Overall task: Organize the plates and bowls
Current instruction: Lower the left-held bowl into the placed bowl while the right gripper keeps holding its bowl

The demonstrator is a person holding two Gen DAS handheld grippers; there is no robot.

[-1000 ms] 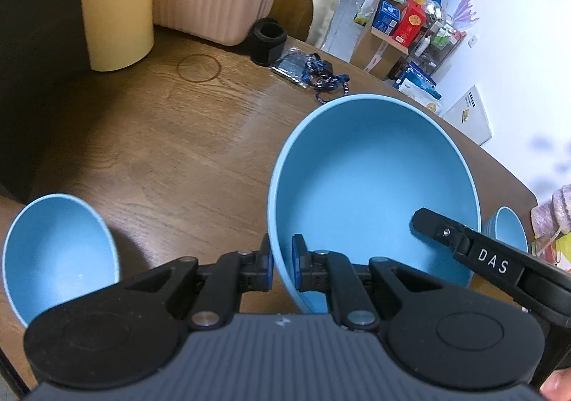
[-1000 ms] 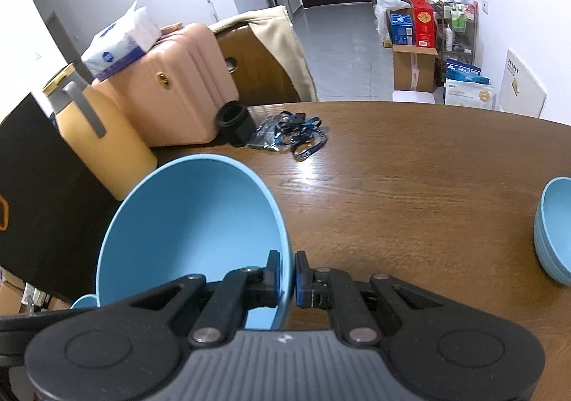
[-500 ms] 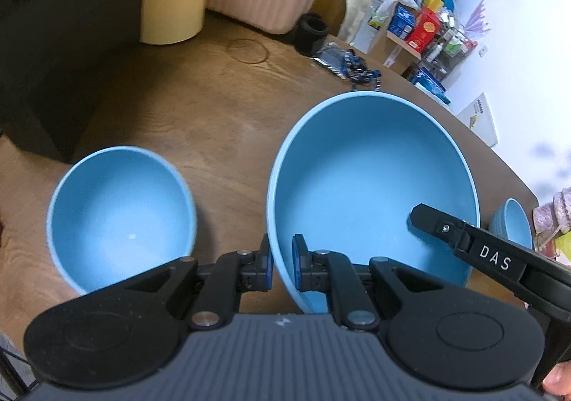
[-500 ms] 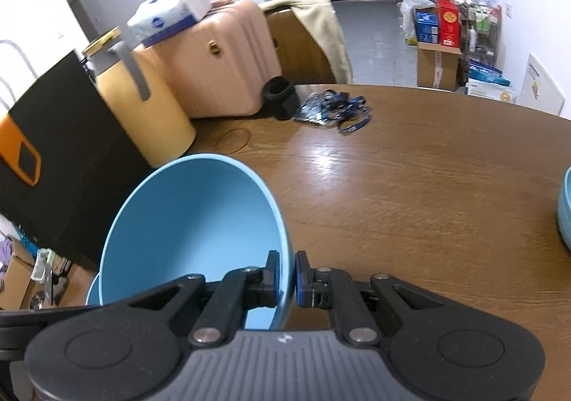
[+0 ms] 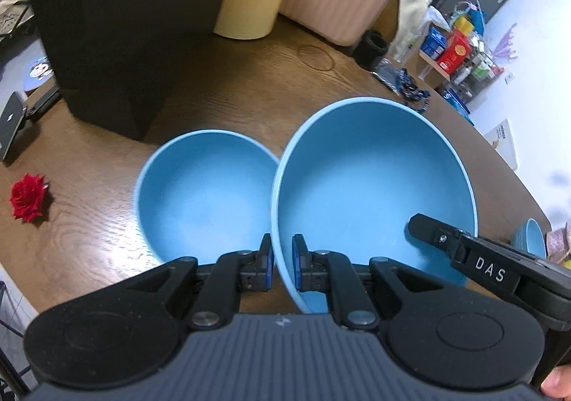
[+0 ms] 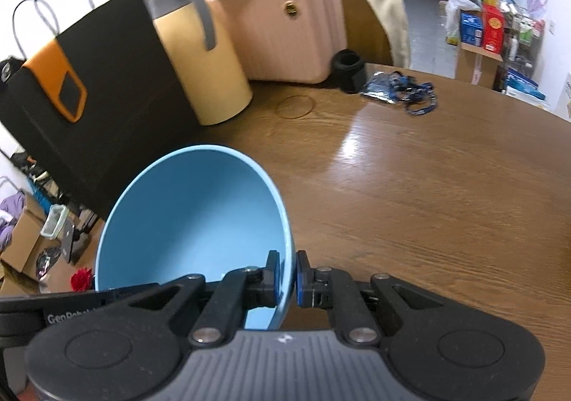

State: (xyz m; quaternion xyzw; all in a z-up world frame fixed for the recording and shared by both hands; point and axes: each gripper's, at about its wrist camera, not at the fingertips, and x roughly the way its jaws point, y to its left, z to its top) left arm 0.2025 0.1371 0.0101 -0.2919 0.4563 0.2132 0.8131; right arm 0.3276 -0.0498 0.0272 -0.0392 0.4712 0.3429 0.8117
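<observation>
Your left gripper [image 5: 282, 267] and right gripper [image 6: 285, 278] each clench opposite rims of the big blue bowl [image 5: 374, 187], held above the table [image 6: 428, 187]; beside it sits the smaller bowl [image 5: 203, 194]; next, probably centre over it, lower, release.

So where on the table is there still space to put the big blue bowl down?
The widest bare wood lies right of the held bowl, in front of the blue lanyard. A smaller patch sits between the second bowl and the red rose. The back is crowded: black bag, yellow jug, pink suitcase.
</observation>
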